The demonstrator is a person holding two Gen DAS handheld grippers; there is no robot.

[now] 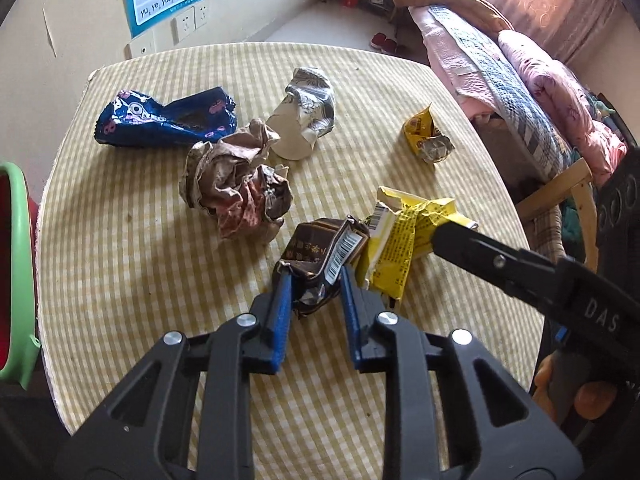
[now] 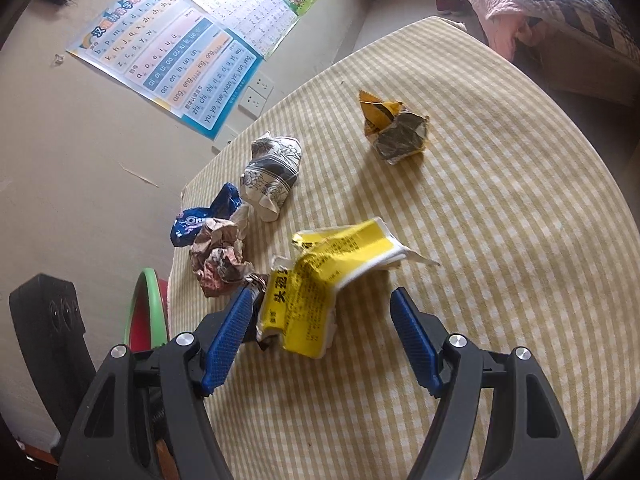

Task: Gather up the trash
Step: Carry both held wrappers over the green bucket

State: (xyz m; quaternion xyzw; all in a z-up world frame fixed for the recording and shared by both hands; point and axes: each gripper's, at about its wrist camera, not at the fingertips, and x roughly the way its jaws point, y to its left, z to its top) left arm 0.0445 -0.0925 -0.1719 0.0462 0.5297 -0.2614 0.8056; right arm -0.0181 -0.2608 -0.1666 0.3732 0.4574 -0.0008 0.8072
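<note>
Low in frame, the left tool (image 1: 316, 280) clamps the crumpled brown foil wrapper (image 1: 320, 256), which could slip free, while the right tool (image 2: 324, 312) gapes around the yellow paper packet (image 2: 320, 280).

On the table (image 1: 120, 240), the dark wrapper (image 1: 320, 256) sits between the left gripper (image 1: 314, 276) fingers, touching the printed wrapper (image 1: 396, 248) on its right. That one lies between the right gripper (image 2: 324, 300) fingers. Farther back: crumpled paper ball (image 1: 236, 188), with the crushed cup (image 1: 308, 112) just behind it and the long snack bag (image 1: 164, 116) far left. A small packet (image 1: 428, 136) lies apart, far right. A bin (image 1: 16, 272) stands beside the table's left edge.
</note>
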